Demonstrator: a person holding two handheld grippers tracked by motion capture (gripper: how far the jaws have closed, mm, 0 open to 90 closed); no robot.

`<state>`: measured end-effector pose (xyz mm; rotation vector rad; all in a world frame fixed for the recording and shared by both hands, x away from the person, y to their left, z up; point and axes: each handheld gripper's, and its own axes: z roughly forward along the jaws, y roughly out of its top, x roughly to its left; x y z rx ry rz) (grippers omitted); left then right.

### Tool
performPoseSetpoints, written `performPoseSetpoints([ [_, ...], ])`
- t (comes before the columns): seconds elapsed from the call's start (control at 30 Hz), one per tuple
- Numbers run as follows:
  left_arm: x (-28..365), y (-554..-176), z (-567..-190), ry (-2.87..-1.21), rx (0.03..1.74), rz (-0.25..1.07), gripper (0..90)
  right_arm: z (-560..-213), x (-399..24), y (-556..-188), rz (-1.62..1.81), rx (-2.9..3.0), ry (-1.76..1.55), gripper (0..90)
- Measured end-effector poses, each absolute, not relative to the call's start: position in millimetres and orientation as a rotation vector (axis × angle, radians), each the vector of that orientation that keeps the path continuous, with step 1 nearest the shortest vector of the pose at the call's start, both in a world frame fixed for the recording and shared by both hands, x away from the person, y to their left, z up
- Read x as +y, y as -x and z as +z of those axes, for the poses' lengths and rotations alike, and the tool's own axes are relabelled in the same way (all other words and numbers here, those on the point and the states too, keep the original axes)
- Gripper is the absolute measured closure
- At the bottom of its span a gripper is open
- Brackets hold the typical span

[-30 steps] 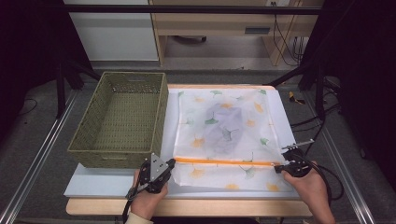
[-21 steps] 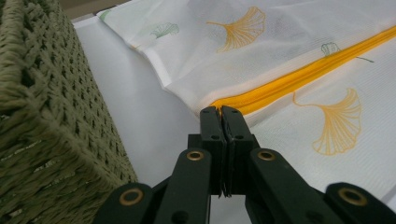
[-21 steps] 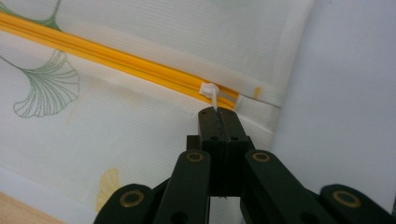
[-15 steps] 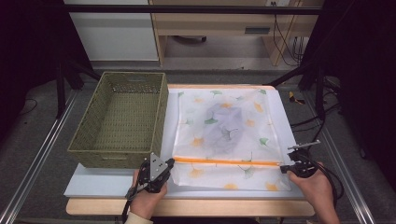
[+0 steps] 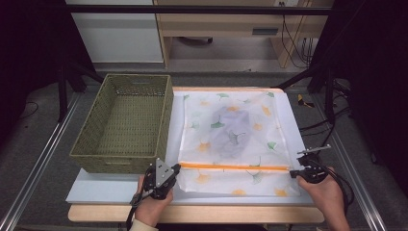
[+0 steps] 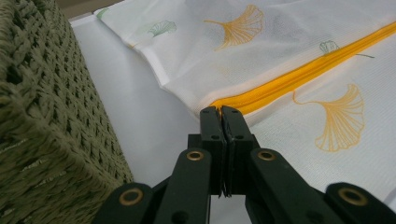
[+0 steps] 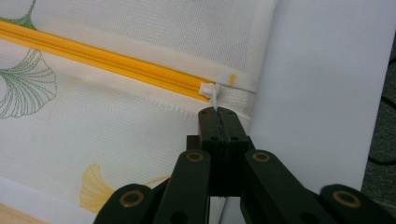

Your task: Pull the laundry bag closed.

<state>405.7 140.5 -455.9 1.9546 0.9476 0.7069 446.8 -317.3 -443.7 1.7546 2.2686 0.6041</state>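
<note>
the white mesh laundry bag with ginkgo-leaf print (image 5: 231,139) lies flat at the bench's near right. little has changed: the left gripper (image 6: 219,111) stays clenched on the orange zipper's (image 5: 233,167) end, the right gripper (image 7: 217,112) on its white pull tab (image 7: 214,95), likely zipped shut.

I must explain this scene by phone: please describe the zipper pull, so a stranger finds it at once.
Start at the white mesh bag lying right of the green woven basket. Follow its orange zipper to the right end. There the small white zipper pull sticks out, pinched in the right gripper; it alone is white on the orange.
</note>
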Motion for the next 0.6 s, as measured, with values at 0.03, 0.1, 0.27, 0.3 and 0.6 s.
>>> performPoseSetpoints([
  [0.03, 140.6, -405.7, -456.1, -1.956, 0.949, 0.707, 88.7, -443.8, -317.2, -446.8, 0.597, 2.267, -1.753, 90.0],
  [0.1, 140.6, -405.8, -456.2, -1.957, 0.95, 0.706, 88.7, -444.1, -317.3, -446.9, 0.603, 2.265, -1.756, 90.0],
  [0.27, 139.2, -405.7, -457.7, -1.965, 0.95, 0.701, 88.7, -443.9, -318.3, -446.9, 0.608, 2.261, -1.759, 90.0],
  [0.3, 139.0, -405.6, -457.7, -1.976, 0.945, 0.705, 88.7, -444.0, -318.6, -446.9, 0.609, 2.26, -1.759, 90.0],
  [0.6, 135.9, -405.6, -461.0, -2.002, 0.937, 0.705, 88.7, -443.5, -319.2, -446.4, 0.593, 2.247, -1.754, 90.0],
])
